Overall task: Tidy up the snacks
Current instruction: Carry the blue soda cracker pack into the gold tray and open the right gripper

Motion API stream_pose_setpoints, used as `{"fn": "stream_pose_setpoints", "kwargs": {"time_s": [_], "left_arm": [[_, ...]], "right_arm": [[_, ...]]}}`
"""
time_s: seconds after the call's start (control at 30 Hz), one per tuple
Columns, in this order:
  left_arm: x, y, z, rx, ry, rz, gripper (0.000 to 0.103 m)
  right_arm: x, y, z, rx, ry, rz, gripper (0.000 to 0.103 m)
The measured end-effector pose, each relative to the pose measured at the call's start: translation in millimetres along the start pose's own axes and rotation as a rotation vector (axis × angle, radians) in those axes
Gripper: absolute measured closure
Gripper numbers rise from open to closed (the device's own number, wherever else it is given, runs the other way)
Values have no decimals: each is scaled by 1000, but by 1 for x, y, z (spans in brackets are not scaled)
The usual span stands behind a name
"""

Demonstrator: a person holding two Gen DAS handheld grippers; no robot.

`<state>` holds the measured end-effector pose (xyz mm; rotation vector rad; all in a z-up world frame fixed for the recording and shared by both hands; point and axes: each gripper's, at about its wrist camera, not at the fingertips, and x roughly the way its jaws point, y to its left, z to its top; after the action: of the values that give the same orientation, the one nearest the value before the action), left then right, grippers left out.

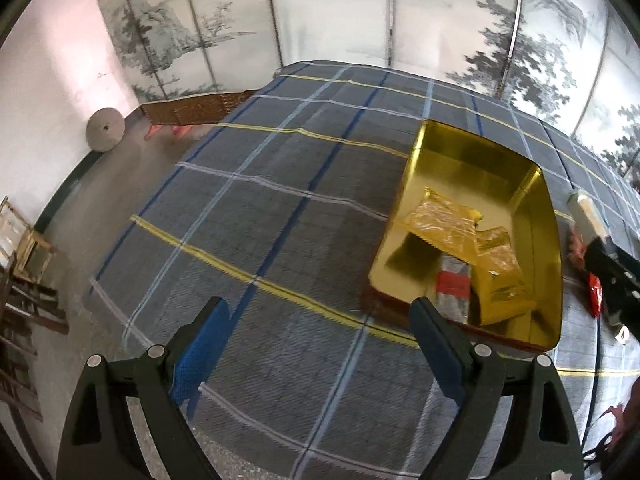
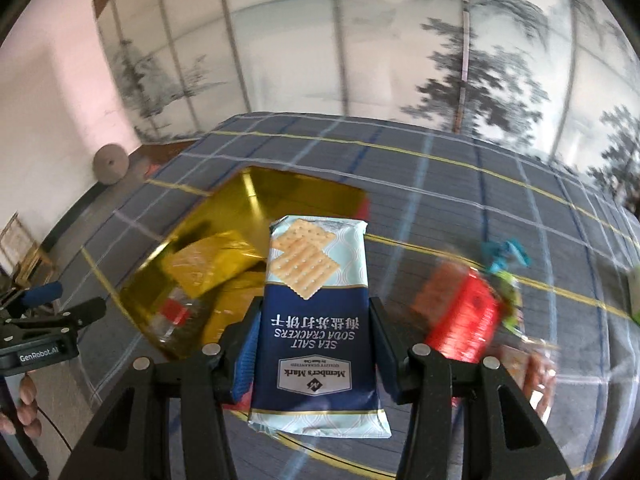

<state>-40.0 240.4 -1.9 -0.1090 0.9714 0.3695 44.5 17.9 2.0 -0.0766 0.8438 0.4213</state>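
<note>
Shiny gold rectangular metal tin sits on the grey plaid woven tablecloth, lid off. Inside: two crinkly yellow foil snack packets, one flat, one propped against the near wall, plus a clear-wrapped packet with a red label.

Right gripper is clamped on a glossy blue-and-pale sea salt soda cracker pack, blue textured pads pressed to both long sides, pack held above the tablecloth just right of the tin.

Loose red snack packets lie blurred on the cloth to the right.

Left gripper has its fingers spread wide, nothing between them, hovering over bare cloth left of the tin's near corner.
</note>
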Motion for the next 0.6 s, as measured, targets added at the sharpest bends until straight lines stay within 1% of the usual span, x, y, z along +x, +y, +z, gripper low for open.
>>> {"fn": "stream_pose_setpoints", "kwargs": {"time_s": [0.17, 0.37, 0.6], "left_arm": [[-2, 11, 0, -23, 2, 15, 13], [-4, 19, 2, -36, -2, 29, 13], [-3, 30, 2, -57, 8, 42, 13]], "right_arm": [[16, 27, 3, -29, 26, 22, 53], [28, 43, 3, -58, 48, 37, 53], [45, 54, 3, -79, 72, 30, 53]]}}
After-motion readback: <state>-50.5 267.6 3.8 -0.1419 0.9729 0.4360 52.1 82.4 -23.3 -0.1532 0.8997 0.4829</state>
